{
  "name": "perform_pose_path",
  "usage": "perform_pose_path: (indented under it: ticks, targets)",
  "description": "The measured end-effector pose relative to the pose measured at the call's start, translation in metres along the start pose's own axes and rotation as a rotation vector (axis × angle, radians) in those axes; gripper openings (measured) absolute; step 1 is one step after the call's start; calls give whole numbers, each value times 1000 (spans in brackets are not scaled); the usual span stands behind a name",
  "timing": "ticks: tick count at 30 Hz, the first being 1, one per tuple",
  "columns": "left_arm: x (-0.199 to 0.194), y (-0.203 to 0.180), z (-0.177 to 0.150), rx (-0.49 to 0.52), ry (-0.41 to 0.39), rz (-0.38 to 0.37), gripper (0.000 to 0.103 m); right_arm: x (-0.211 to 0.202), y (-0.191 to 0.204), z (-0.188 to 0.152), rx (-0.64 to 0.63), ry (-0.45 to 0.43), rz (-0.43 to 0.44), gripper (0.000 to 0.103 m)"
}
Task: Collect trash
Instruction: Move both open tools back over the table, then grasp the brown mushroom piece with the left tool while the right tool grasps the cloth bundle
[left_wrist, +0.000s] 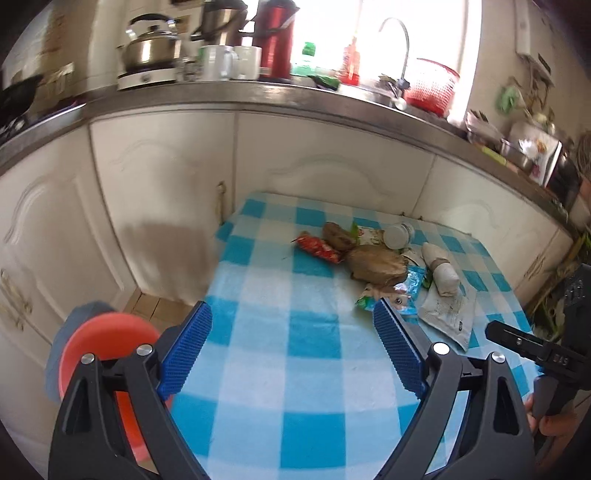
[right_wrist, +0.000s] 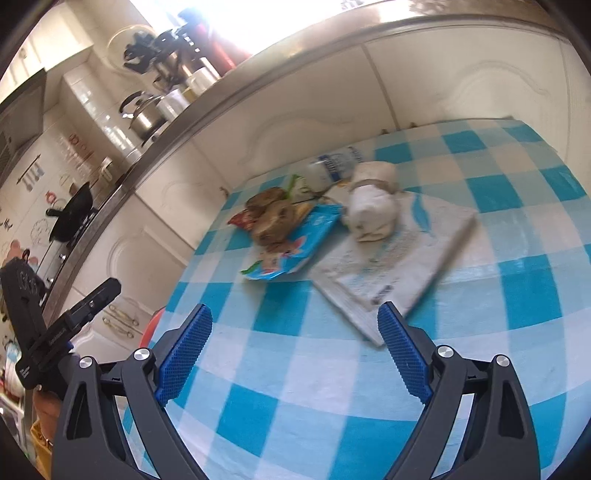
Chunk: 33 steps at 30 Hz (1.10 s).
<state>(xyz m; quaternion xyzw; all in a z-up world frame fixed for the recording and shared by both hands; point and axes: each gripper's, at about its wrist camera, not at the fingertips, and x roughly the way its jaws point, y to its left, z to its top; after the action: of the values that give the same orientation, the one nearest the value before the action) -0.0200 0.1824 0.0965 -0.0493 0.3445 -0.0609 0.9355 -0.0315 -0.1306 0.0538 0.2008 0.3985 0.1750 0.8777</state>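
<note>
A heap of trash lies at the far side of the blue-checked table (left_wrist: 280, 332): a red snack wrapper (left_wrist: 317, 248), a brown crumpled paper bag (left_wrist: 376, 266), a white bottle (left_wrist: 398, 235), a white rolled wad (left_wrist: 442, 273), a blue wrapper (left_wrist: 410, 286) and a flat white packet (left_wrist: 448, 314). My left gripper (left_wrist: 291, 328) is open and empty, short of the heap. My right gripper (right_wrist: 293, 332) is open and empty; its right finger (right_wrist: 400, 350) is by the white packet (right_wrist: 391, 266). The blue wrapper (right_wrist: 299, 243), the wad (right_wrist: 371, 212) and the brown bag (right_wrist: 273, 219) lie beyond.
An orange-red bin (left_wrist: 103, 343) stands on the floor left of the table, also seen in the right wrist view (right_wrist: 151, 328). White cabinets (left_wrist: 162, 166) and a counter with a kettle (left_wrist: 151, 44) and a sink tap (left_wrist: 400, 44) lie behind. The other gripper shows at the right edge (left_wrist: 532, 347).
</note>
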Motion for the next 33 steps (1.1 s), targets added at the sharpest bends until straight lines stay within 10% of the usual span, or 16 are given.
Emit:
perform_pose_path:
  ticks: [12, 26, 33]
  targets:
    - [131, -69, 72, 202, 141, -60, 90, -2, -47, 45, 57, 4, -22, 90]
    - [215, -82, 86, 328, 300, -21, 89, 44, -59, 96, 22, 31, -18, 90]
    - [228, -80, 85, 308, 322, -49, 64, 73, -63, 111, -15, 54, -66, 90]
